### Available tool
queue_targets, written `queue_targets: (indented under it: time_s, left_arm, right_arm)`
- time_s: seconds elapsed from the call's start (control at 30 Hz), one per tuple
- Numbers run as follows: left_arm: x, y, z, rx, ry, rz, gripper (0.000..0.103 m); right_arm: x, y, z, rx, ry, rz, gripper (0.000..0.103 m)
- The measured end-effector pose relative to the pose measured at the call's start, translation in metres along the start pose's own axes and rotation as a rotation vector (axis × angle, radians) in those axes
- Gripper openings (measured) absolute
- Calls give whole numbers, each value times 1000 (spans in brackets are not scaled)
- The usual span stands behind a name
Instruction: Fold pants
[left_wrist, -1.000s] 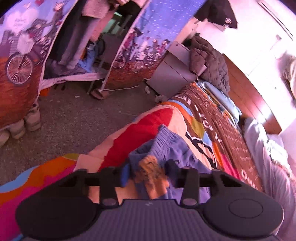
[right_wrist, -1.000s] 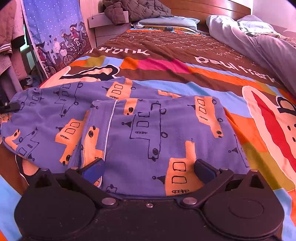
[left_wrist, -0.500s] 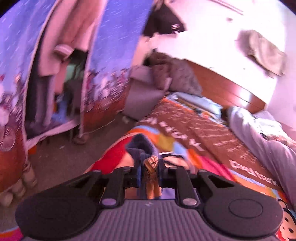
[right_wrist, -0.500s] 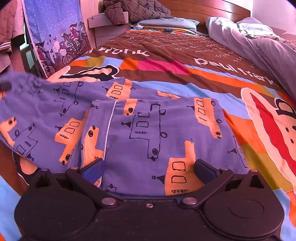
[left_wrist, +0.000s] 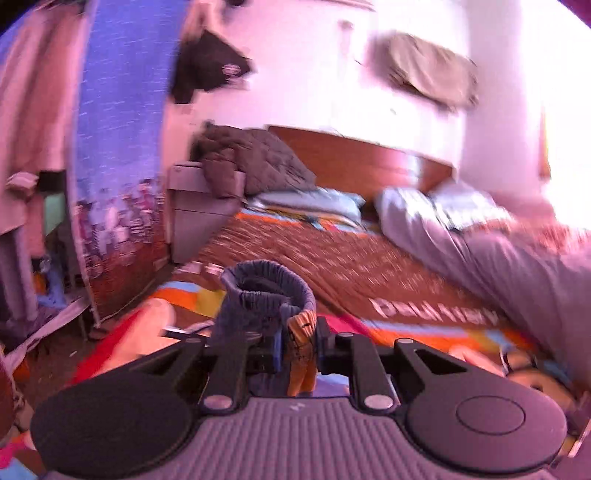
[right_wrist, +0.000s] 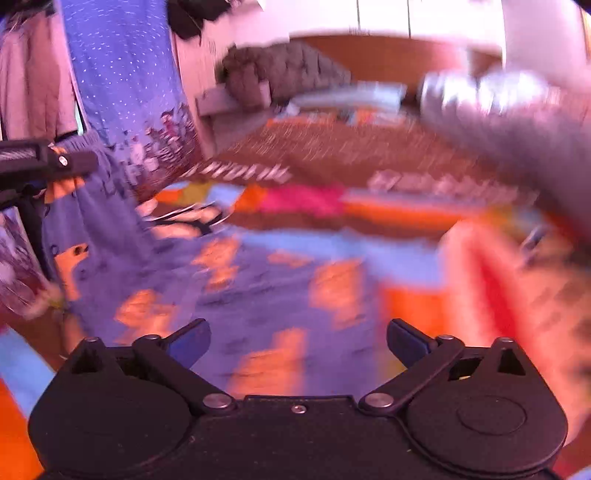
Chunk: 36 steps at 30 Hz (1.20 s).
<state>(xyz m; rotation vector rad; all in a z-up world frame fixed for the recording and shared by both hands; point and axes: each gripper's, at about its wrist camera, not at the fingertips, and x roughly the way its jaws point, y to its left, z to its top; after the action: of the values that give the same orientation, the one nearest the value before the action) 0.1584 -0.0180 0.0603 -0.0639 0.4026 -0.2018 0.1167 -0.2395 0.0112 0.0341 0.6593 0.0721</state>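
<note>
The blue pants (left_wrist: 258, 295) are pinched at an orange patch by the left gripper (left_wrist: 298, 347). Their elastic waistband is bunched above the fingers, over the colourful bedspread (left_wrist: 369, 266).

Black hand-held gripper (right_wrist: 298, 341) with blue finger pads (right_wrist: 190, 341), silver pivot screws, round side discs, ribbed grey housing.

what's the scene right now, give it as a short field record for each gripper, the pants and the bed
left gripper: shut on the pants, jaws pinching a fold of fabric beside the elastic waistband
right gripper: open, nothing between the jaws
pants: blue with orange print, one end lifted by the left gripper, the rest spread on the bed
bed: colourful patterned cover
image quality: both views motion-blurred
</note>
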Motion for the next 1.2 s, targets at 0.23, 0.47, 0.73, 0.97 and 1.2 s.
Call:
queue_targets:
  time_s: [0.23, 0.47, 0.73, 0.97, 1.2]
  left_arm:
    - [36, -117, -56, 300, 137, -117, 21]
    - [60, -150, -89, 295, 291, -190, 22]
    - [20, -97, -54, 177, 320, -339, 90]
    - [9, 0, -45, -12, 270, -73, 75]
    - [47, 36, -57, -19, 421, 48, 75]
  right_arm:
    - [-3, -102, -14, -84, -82, -218, 102]
    - [9, -153, -33, 83, -35, -188, 102]
    - [20, -144, -34, 60, 11, -251, 102]
    - [17, -107, -39, -81, 39, -377, 102]
    - [7, -27, 4, -84, -76, -210, 102]
